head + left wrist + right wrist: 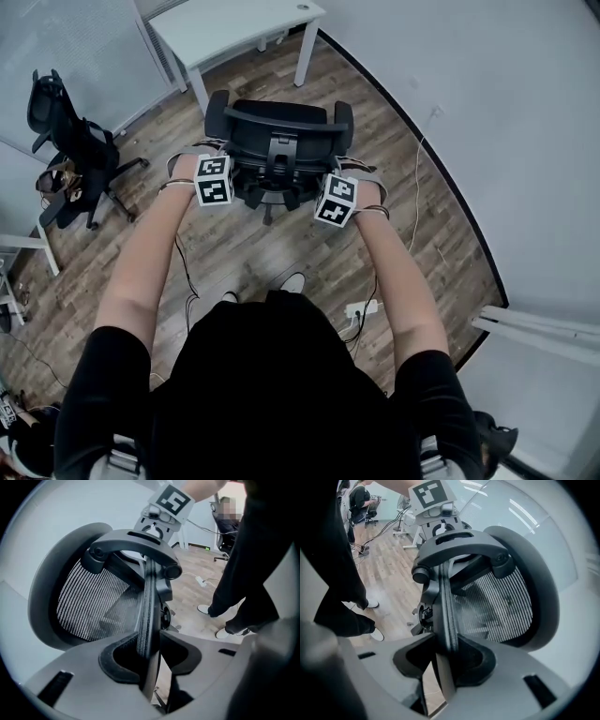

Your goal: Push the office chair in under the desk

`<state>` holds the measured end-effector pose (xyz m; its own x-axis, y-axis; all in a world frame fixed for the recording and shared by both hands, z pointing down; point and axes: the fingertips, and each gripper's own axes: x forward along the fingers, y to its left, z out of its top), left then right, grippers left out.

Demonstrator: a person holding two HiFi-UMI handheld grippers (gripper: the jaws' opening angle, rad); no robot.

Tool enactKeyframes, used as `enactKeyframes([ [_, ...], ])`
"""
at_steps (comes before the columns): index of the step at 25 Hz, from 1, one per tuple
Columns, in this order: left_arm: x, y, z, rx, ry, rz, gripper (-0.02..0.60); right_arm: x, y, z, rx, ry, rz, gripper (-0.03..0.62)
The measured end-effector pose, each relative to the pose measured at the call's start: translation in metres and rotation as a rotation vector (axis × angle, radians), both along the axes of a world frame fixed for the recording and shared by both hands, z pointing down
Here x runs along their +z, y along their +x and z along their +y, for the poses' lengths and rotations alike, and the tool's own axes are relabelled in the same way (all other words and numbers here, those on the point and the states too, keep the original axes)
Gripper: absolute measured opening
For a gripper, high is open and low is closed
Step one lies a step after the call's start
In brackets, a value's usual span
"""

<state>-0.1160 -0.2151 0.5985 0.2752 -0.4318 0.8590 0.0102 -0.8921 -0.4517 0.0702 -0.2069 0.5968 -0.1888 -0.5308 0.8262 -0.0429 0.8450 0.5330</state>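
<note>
Black office chair [277,141] (back edge-on) apparently pinched by left tongs [150,649] and right tongs [446,654].

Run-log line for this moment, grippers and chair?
left gripper: clamped on office chair backrest edge | right gripper: clamped on opposite edge | desk: chair not under

Wood-plank floor [244,244]; grey wall [525,141]; spare black chair [70,150] left.

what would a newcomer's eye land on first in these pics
The black office chair in the middle of the head view, seen from behind. The left claw and right claw each grip a side edge of its mesh backrest. Beyond it, at the top, stands the white desk, chair not yet under it.
</note>
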Motion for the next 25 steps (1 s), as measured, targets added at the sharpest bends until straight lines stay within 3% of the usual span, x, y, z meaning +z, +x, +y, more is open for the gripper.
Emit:
enactKeyframes([
  [15,-0.002,0.038,-0.071,-0.117,0.002,0.004,0.126,-0.004,0.037,-0.09,-0.096,0.01,-0.009,0.132],
  [25,-0.001,0.042,-0.129,-0.139,0.002,0.013,0.127,-0.003,0.042,-0.152,-0.13,0.015,-0.003,0.132],
])
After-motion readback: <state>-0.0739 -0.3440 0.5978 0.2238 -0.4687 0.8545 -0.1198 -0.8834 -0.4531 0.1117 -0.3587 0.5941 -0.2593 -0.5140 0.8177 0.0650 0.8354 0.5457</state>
